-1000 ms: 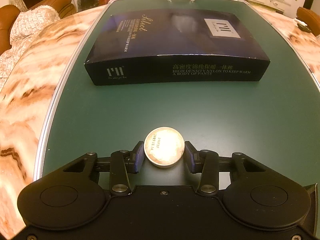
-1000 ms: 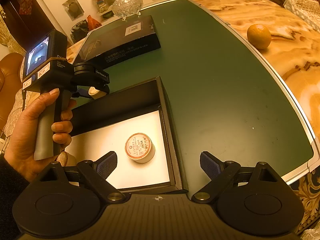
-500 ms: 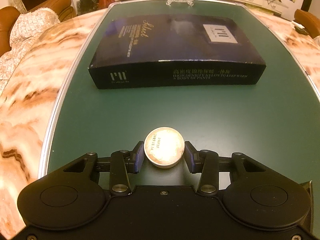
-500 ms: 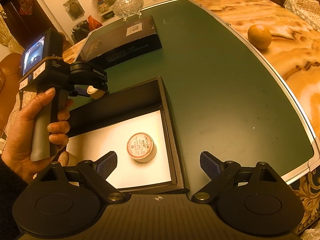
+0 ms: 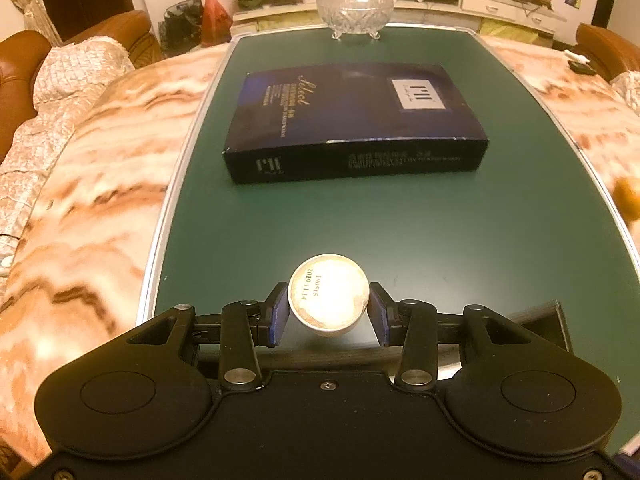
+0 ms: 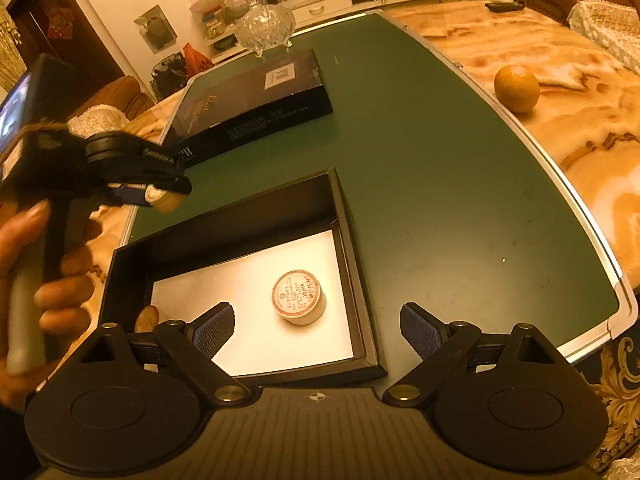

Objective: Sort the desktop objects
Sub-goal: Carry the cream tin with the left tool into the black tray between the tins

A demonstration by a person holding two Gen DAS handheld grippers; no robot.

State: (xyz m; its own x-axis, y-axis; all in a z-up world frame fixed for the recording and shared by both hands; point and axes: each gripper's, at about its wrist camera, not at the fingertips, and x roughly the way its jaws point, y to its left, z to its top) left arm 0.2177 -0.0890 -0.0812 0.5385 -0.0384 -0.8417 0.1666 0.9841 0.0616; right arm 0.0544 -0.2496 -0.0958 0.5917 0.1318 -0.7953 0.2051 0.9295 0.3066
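My left gripper (image 5: pixel 329 310) is shut on a small round white tin (image 5: pixel 329 304), held in the air above the green table; the tin also shows in the right wrist view (image 6: pixel 162 200), just left of the open black box (image 6: pixel 356 264). The box has a white floor and holds a second round tin (image 6: pixel 298 298) with a red-printed lid. A third round disc (image 6: pixel 147 317) lies at the box's left corner. My right gripper (image 6: pixel 316 326) is open and empty, over the box's near edge.
A closed dark blue flat box (image 5: pixel 352 120) lies further back on the green table top (image 5: pixel 400 232). A crystal bowl (image 5: pixel 354 4) stands at the far end. An orange (image 6: pixel 516 88) sits on the marble border to the right.
My left gripper has lifted the tin higher and pulled back toward the open box, whose rim now shows below it. The right gripper has barely moved.
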